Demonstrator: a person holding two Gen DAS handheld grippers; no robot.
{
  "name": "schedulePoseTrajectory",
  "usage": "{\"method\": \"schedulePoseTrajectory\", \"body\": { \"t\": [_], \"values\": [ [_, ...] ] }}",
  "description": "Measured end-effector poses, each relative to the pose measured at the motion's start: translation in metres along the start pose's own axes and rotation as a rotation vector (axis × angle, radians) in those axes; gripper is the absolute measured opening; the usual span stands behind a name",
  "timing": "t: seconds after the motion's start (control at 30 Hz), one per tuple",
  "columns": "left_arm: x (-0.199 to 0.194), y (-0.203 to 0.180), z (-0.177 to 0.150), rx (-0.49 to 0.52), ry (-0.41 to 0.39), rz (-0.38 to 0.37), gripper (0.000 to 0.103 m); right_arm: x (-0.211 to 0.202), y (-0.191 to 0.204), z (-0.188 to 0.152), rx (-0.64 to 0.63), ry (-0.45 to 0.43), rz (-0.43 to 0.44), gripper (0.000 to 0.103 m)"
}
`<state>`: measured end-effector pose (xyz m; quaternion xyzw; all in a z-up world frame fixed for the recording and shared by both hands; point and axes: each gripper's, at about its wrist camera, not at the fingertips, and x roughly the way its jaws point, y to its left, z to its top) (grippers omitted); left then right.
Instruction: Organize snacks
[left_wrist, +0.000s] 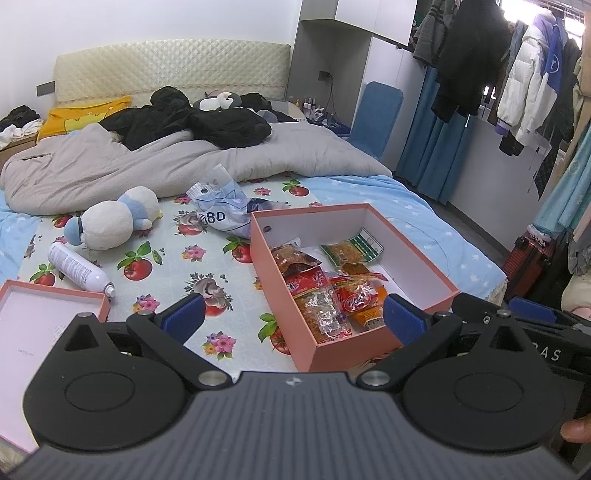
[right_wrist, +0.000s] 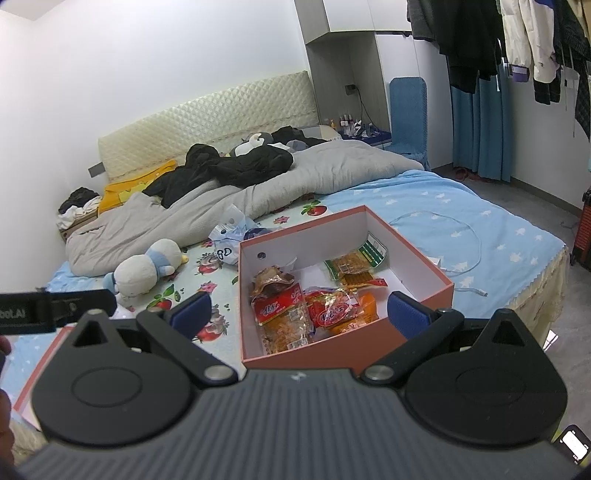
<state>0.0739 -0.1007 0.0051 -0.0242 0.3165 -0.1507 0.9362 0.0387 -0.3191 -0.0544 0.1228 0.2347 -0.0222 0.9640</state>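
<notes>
Snacks (left_wrist: 325, 291): crinkled red, orange and clear packets heaped in the near half of the box; one green-striped packet (left_wrist: 352, 249) lies apart at 12 o'clock of the heap.
Bed (left_wrist: 424, 206): serves as the work surface; grey quilt pushed to the far end, likely to free the flat patterned sheet.
Pink box (left_wrist: 280, 280): open-topped, white inside, resting flat on the sheet; far half bare, so room remains.
Box lid (left_wrist: 44, 317): upturned at 9 o'clock of the box, well apart, evidently set aside for access.
Plush penguin (left_wrist: 114, 219): on its side at 10 o'clock of the box, not part of the job.
Spray can (left_wrist: 79, 267): lying flat just beside the plush.
Left gripper (left_wrist: 293, 314): jaws spread wide, empty, above the box's near corner.
Right gripper (right_wrist: 299, 308): jaws likewise wide, empty, framing the heap.
Judgement: packets appear gathered; tidying or lidding may follow.
</notes>
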Motion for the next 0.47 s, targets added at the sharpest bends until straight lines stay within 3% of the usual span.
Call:
{"method": "schedulePoseTrajectory", "body": {
  "t": [0.47],
  "values": [
    [-0.0006,-0.0010,0.0001,0.003,-0.002,-0.003,0.103,-0.0001,0.0022,0.0007,0.008,-0.004,-0.006,0.103]
  ]
}}
